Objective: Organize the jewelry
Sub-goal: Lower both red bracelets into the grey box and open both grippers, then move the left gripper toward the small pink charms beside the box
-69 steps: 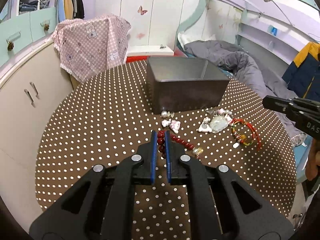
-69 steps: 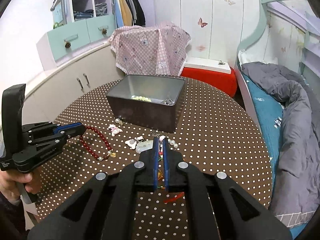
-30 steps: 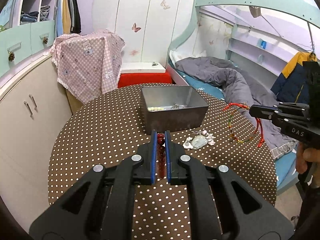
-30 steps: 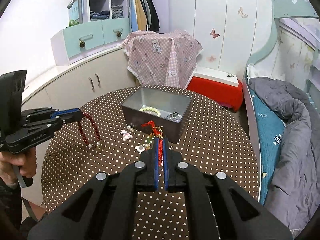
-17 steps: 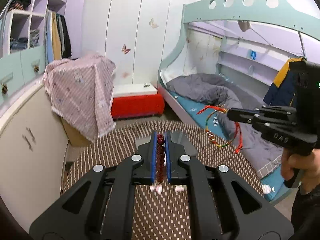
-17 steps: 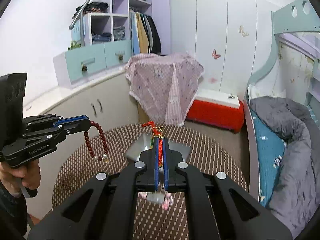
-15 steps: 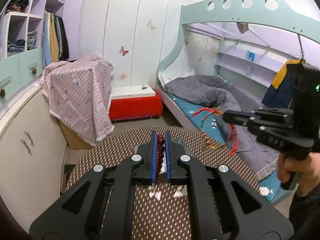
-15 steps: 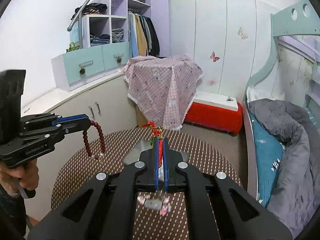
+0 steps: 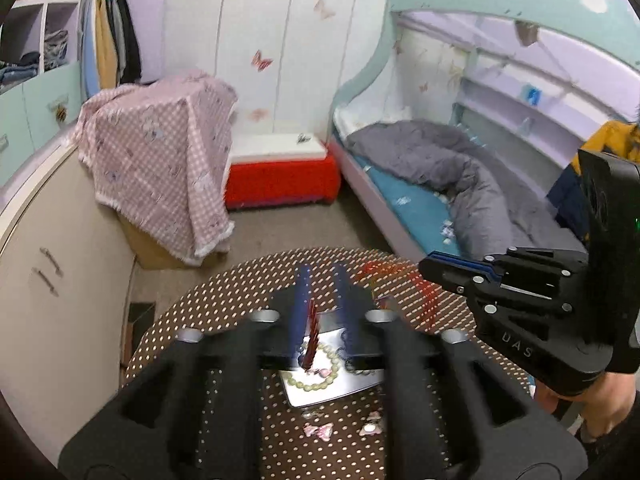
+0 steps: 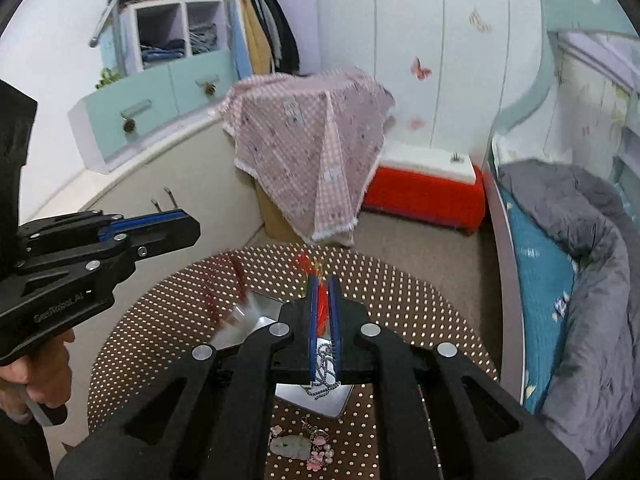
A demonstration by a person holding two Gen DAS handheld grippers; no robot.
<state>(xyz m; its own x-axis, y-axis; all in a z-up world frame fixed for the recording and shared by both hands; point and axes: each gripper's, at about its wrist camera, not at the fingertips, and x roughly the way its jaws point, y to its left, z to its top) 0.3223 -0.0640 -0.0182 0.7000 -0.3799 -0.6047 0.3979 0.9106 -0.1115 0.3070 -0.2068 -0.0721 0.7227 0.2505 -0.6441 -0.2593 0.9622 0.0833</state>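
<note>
My left tongs [image 9: 320,276] gape, the dark red bead bracelet [image 9: 312,320] seemingly dropping into the grey metal box [image 9: 320,394] beneath. I cannot tell whether the right tongs [image 10: 323,280] grip the red cord bracelet [image 10: 320,312]. Pink charms [image 9: 318,431] await.

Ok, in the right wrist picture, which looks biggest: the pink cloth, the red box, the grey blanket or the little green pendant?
1. grey blanket and pink cloth: too close to rank, as the picture's edge cuts the blanket off.
2. red box.
3. green pendant, smallest though nearest the camera.

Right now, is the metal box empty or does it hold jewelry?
Not empty: the metal box holds a pale bead bracelet and a silver chain on its floor.
</note>
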